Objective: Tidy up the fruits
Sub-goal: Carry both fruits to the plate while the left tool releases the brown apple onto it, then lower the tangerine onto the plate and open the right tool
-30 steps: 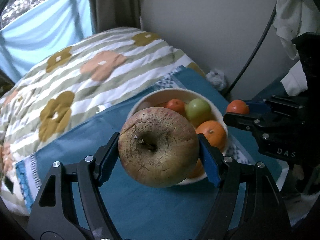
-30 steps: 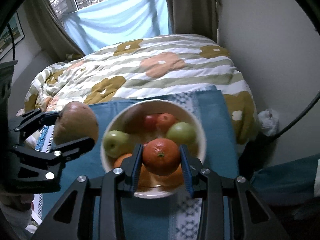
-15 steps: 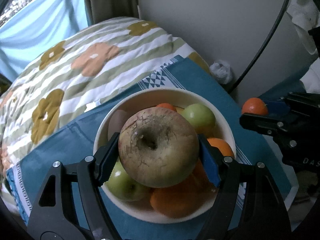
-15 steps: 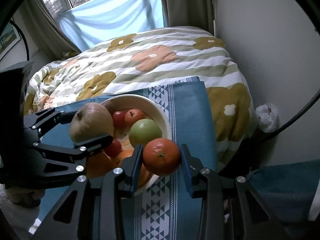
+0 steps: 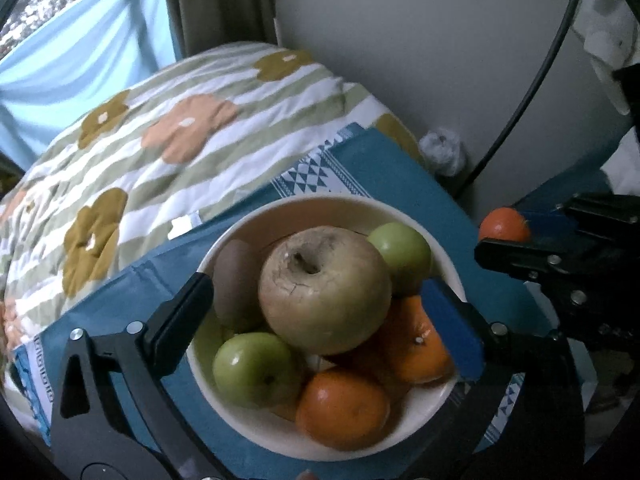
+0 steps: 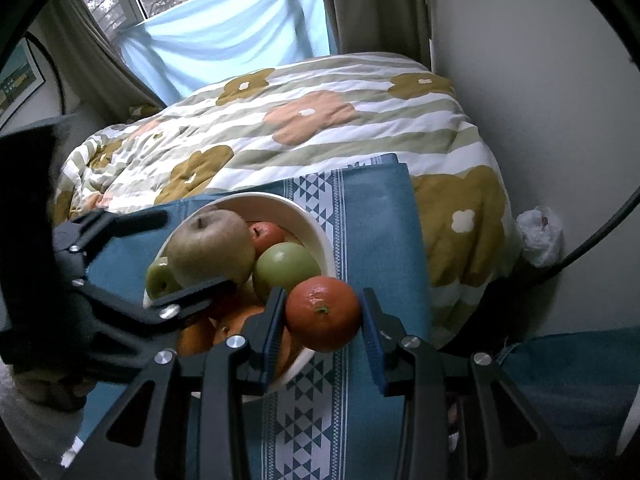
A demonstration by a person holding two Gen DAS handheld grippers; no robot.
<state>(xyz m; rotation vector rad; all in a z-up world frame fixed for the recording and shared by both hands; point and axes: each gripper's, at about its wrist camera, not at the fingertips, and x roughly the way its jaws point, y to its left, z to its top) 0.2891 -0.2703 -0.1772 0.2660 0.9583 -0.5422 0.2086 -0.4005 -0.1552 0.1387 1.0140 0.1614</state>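
Big apple dropped into the bowl!
Left gripper [image 5: 320, 312] jaws are opening, freeing the russet apple [image 5: 324, 292] atop the bowl [image 5: 240, 412]; right gripper [image 6: 324, 320] clamps its tangerine [image 6: 323, 313], waiting alongside.

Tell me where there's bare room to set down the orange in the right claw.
The bowl is crowded: the big brownish apple, green apples and oranges are heaped inside. Bare room lies on the blue cloth right of the bowl, between its rim and the cloth's edge by the quilt, beneath the orange gripped by the right claw.
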